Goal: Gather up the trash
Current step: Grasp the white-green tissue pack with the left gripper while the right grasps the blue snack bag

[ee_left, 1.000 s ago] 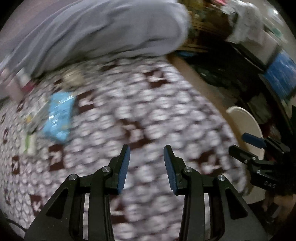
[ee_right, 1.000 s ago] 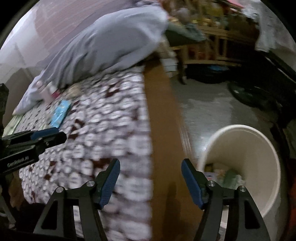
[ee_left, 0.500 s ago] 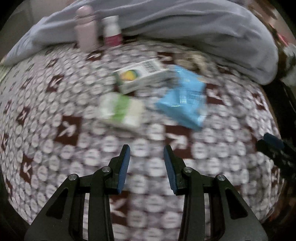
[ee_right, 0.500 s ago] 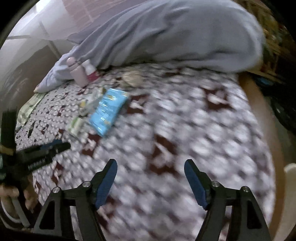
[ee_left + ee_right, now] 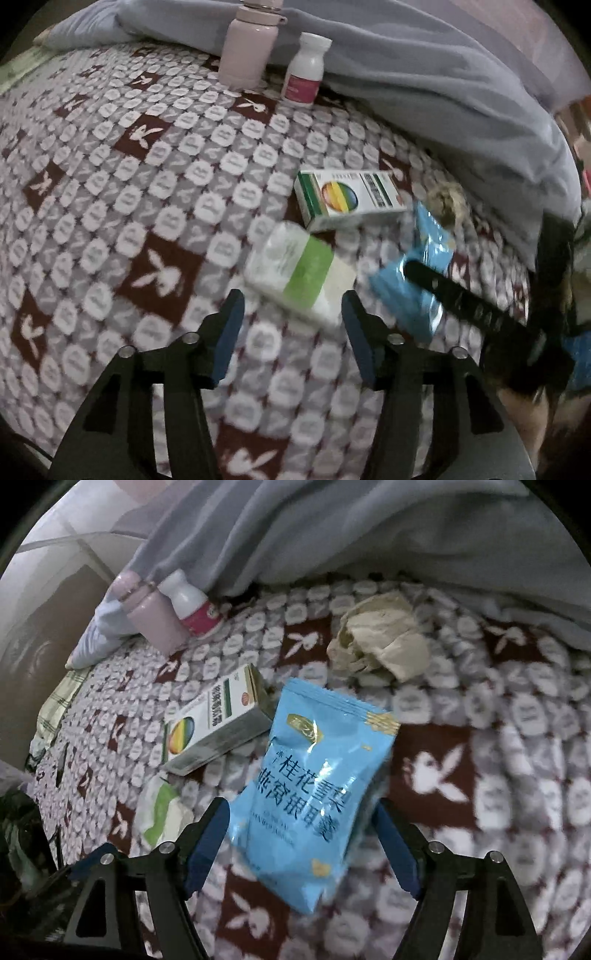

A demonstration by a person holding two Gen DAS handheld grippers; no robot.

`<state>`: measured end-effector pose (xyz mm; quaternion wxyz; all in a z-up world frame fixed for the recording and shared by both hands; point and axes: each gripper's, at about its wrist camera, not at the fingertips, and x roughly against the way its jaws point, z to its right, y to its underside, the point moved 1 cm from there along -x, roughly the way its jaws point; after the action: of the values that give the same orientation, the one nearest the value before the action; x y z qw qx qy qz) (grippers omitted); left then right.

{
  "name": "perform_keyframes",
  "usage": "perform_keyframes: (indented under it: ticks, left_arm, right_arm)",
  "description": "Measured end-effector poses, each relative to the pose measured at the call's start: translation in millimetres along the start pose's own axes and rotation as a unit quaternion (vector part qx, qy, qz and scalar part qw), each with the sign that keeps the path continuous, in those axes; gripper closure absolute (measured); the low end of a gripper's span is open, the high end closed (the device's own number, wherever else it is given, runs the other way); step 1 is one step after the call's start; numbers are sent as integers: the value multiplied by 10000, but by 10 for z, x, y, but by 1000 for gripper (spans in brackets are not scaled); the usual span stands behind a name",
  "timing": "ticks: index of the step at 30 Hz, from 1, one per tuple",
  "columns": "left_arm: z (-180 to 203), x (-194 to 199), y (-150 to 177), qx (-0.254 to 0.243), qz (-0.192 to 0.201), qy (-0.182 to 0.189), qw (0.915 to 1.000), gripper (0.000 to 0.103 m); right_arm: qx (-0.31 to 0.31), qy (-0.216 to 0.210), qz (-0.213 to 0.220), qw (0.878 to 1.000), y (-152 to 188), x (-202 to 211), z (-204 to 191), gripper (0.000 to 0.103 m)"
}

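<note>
Four bits of trash lie on the bed: blue packet (image 5: 314, 786), box (image 5: 218, 720), tissue pack (image 5: 299, 275), crumpled paper (image 5: 380, 642). None picked up. Left tongs (image 5: 291, 328) opening over the tissue pack; right tongs (image 5: 301, 842) closing around the packet, not yet gripping.

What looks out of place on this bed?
Litter on the patterned blanket: a crumpled paper wad, a blue snack bag, a small box and a green-and-white packet lie scattered askew near two upright bottles.
</note>
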<state>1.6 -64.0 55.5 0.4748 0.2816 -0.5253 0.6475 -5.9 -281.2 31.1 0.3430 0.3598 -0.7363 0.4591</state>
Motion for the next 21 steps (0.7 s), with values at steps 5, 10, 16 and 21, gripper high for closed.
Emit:
perform_keyframes:
  ticks: [5, 10, 16, 21]
  left_arm:
    - [-53, -211, -87, 556, -12, -185, 9983, 49]
    - [-52, -443, -111, 1017, 11, -270, 9944, 43]
    - [86, -608, -173, 1075, 70, -485, 9930, 31]
    - [90, -501, -70, 584, -26, -184, 9981, 57]
  right_arm:
    - [364, 66, 330, 9988, 47, 209, 95, 54]
    - [545, 3, 426, 9976, 130, 414, 203, 54]
    - [514, -82, 488, 9975, 215, 533, 303, 54]
    - [538, -174, 561, 9968, 336, 696, 326, 54]
